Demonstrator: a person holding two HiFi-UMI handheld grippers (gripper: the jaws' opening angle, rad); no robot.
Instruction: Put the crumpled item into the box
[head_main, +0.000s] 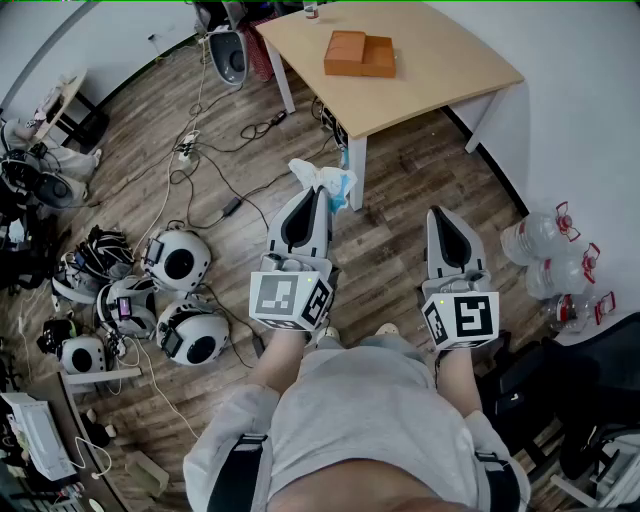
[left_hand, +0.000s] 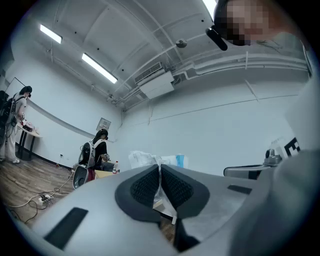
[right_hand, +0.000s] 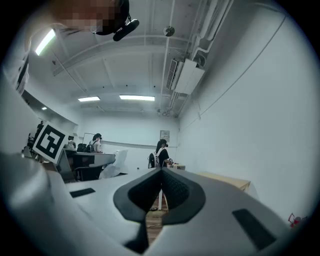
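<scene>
Pinching crumpled item: left tongs | right tongs pressed together | box: head view only

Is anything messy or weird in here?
Yes. Black and white cables sprawl tangled across the wooden floor beside a heap of round white helmets. The left gripper pinches a crumpled white-and-blue plastic wrapper, not yet boxed.
</scene>
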